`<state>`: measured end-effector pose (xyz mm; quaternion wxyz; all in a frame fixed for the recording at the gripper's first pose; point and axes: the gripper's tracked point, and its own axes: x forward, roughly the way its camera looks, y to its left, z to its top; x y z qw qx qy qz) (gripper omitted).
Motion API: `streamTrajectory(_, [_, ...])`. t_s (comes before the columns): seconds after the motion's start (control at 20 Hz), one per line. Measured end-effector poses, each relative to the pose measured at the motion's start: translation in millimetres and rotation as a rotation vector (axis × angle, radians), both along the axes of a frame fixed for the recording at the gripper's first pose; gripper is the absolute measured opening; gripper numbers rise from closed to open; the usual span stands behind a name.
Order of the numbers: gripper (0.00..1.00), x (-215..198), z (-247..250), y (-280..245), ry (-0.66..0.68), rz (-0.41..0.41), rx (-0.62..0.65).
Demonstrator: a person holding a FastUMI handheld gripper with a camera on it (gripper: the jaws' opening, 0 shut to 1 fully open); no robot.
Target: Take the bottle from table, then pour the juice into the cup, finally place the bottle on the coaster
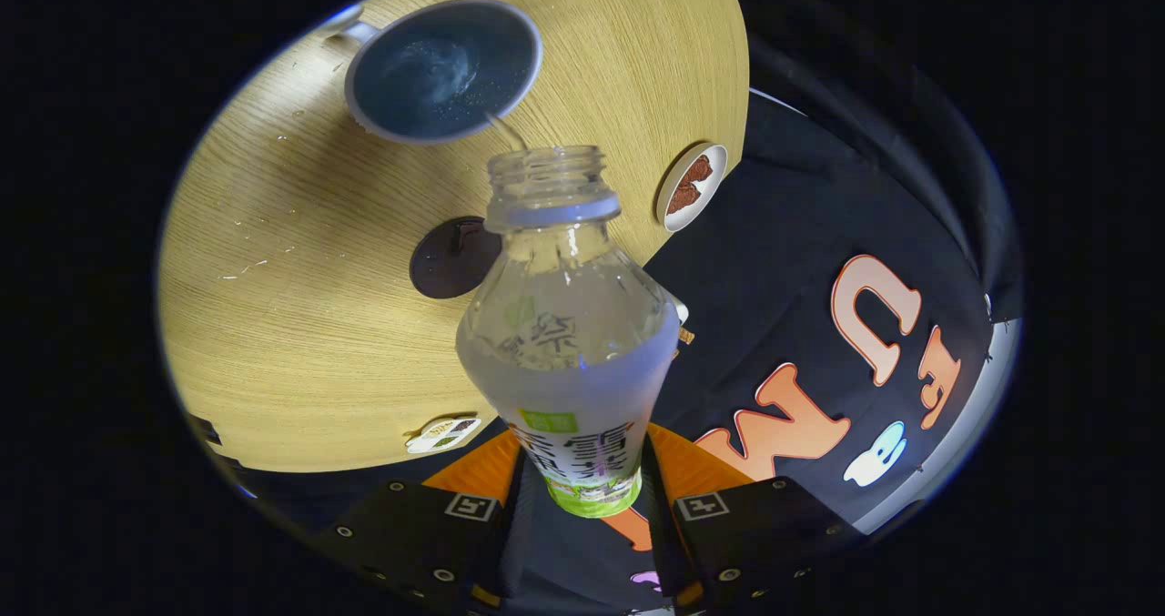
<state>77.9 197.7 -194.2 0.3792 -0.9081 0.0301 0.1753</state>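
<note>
Gripper view: the gripper [582,498] is seen closed around the lower, labelled part of a clear plastic bottle [569,343], with both fingers [428,525] pressed against its sides. The bottle is held tipped forward with its open, capless neck aimed towards a cup [443,70], which stands beyond the fingers near the far edge of a light wooden table [273,325]. A thin stream of clear liquid [506,132] is seen running from the bottle's mouth to the rim of the cup, and liquid is already held in the cup. A cloudy remainder is gathered in the bottle's lower half. A dark round coaster [450,259] lies on the table just behind the bottle's shoulder, between the cup and the gripper. A small white dish with brown pieces [692,186] sits at the table's right edge. Scattered droplets [246,270] are seen on the wood left of the coaster.
</note>
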Motion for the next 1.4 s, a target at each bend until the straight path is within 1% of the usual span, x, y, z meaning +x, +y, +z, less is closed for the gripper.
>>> streamTrajectory(0.6, [0.57, 6.9, 4.2, -0.4, -0.001, 0.000, -0.009])
streamTrajectory(1.05, [0.57, 2.2, 0.1, 3.1, 0.012, 0.012, 0.002])
streamTrajectory(1.25, [0.57, -6.5, -13.7, 3.9, 0.056, 0.005, 0.063])
streamTrajectory(1.4, [0.57, -15.7, -27.1, 0.3, 0.103, -0.020, 0.151])
